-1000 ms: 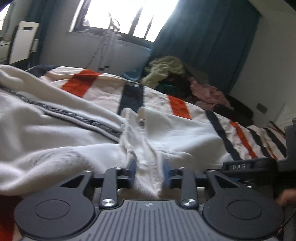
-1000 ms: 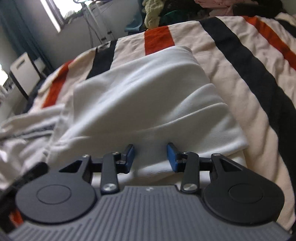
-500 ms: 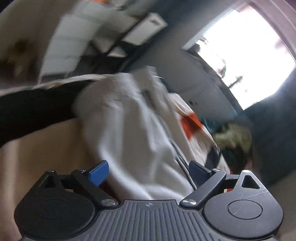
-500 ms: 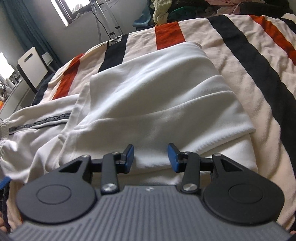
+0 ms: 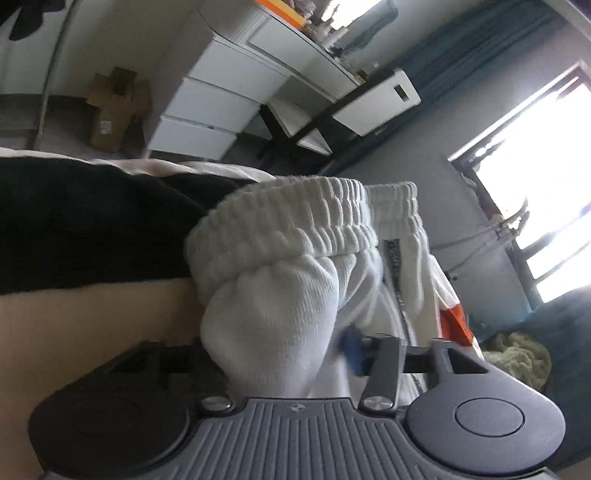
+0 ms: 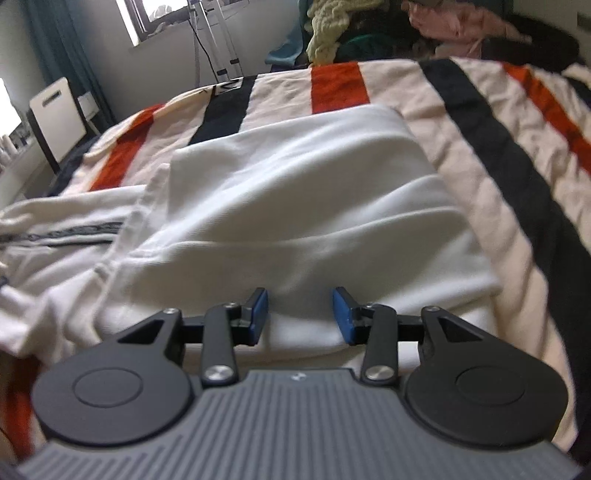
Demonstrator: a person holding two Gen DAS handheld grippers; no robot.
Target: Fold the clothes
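White ribbed sweatpants (image 5: pixel 295 240) with a dark side stripe fill the left wrist view. My left gripper (image 5: pixel 284 347) is shut on a bunch of them just below the elastic waistband; one blue fingertip (image 5: pixel 352 349) shows and cloth hides the other. In the right wrist view a folded white shirt (image 6: pixel 295 184) lies flat on the striped bedspread (image 6: pixel 480 129). My right gripper (image 6: pixel 301 314) sits at the shirt's near edge, its jaws narrowed with white cloth between them. The sweatpants (image 6: pixel 62 236) lie to the shirt's left.
A heap of unfolded clothes (image 6: pixel 369 33) sits beyond the far end of the bed. White drawers under a desk (image 5: pixel 221 99), a cardboard box (image 5: pixel 114 107) and a white chair (image 6: pixel 59 114) stand past the bed's left side. A window (image 5: pixel 546 184) is behind.
My left gripper let go of the shirt's collar, swung left while rolling, opened wide and has now shut on the sweatpants' waistband. The right gripper has barely moved.
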